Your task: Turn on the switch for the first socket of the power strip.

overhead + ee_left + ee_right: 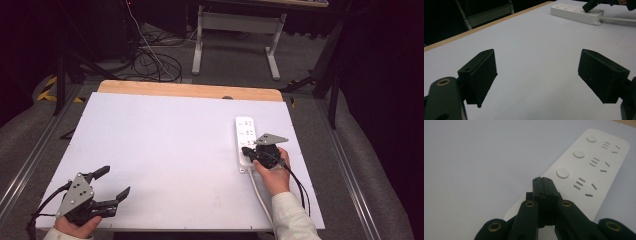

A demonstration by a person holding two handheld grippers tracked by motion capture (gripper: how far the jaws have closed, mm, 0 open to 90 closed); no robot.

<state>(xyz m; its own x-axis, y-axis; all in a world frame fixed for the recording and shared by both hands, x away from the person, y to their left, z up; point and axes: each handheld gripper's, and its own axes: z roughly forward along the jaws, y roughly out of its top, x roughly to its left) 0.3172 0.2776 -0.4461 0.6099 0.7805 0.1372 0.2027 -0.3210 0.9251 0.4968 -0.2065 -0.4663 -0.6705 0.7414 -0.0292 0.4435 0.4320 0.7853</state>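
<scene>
Risk: right tongs (pixel 543 180), closed empty on the power strip (pixel 599 170), may slip off the near button; left tongs (pixel 536 77) wide.

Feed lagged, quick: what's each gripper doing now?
Left gripper: open, holding nothing.
Right gripper: closed, empty, tips over the power strip.

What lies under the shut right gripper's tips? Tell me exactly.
The white power strip lies under the right gripper, near its cord end. Three round buttons and the sockets beyond the tips are visible. The part of the strip directly beneath the closed jaws is covered.
</scene>
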